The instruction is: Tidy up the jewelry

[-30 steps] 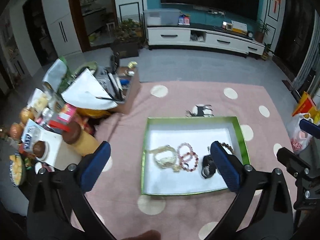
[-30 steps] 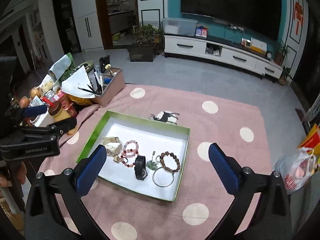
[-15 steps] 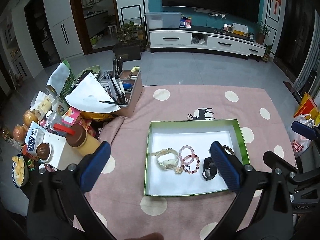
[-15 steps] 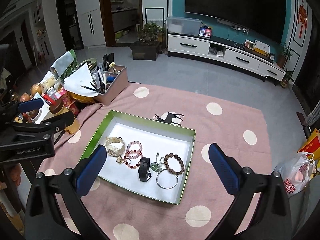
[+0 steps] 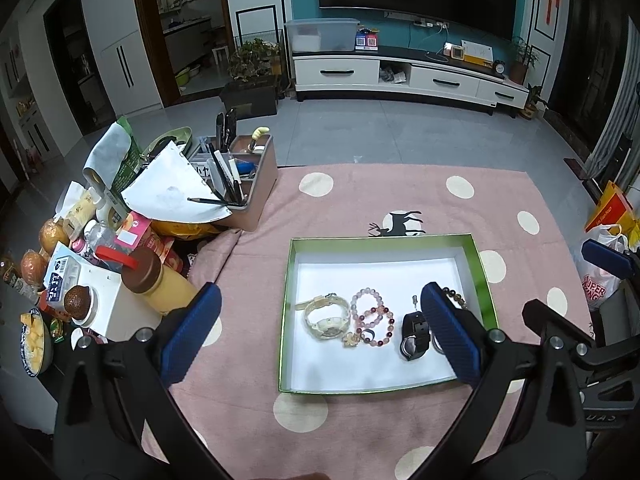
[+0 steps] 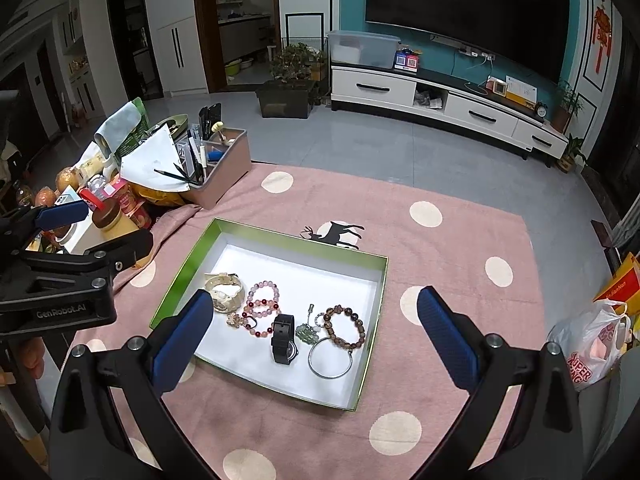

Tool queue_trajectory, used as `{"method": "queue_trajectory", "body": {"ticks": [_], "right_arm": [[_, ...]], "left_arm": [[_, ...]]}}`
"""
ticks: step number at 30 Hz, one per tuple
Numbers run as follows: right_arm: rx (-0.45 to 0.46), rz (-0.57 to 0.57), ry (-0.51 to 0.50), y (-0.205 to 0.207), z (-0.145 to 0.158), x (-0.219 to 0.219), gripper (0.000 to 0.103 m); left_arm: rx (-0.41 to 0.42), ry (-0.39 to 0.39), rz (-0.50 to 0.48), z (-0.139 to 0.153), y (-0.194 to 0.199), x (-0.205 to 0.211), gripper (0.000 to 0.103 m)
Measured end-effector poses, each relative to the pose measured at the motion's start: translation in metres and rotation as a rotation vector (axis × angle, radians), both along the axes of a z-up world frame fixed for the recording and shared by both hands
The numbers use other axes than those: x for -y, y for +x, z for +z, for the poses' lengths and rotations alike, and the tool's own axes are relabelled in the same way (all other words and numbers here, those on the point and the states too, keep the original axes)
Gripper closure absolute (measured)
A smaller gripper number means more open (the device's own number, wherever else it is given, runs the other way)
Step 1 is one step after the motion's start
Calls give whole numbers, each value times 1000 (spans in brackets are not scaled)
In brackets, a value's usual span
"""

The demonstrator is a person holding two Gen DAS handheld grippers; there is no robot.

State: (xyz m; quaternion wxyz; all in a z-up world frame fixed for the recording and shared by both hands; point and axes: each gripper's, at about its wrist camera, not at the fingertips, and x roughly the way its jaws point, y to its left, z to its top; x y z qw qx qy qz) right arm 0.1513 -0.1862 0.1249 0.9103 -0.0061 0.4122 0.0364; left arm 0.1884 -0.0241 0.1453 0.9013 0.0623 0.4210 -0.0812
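A shallow green-rimmed tray (image 6: 192,258) with a white floor lay on the pink dotted cloth (image 6: 460,248). Across its near half sat a cream watch (image 6: 224,292), pink bead bracelets (image 6: 262,308), a black watch (image 6: 283,338) — strap running near-to-far — a thin metal bangle (image 6: 330,358) and a brown bead bracelet (image 6: 346,326). The left gripper (image 5: 316,334) and right gripper (image 6: 310,338) hovered above, both spread wide and empty.

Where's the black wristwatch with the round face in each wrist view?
Left wrist: black wristwatch with the round face lies low right in the green-rimmed white tray, just left of this gripper's right finger.
Right wrist: it lies near the tray's near edge, centre.
Shared landmark: the pink beaded bracelets, on its left in both.
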Motion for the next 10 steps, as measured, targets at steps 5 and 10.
{"method": "queue_trajectory", "body": {"ticks": [5, 10], "right_arm": [[0, -3, -2, 0, -1, 1, 1], [2, -4, -1, 0, -1, 1, 1]], "left_arm": [[-6, 4, 4, -3, 1, 0, 2], [-5, 9, 4, -6, 2, -1, 2]]}}
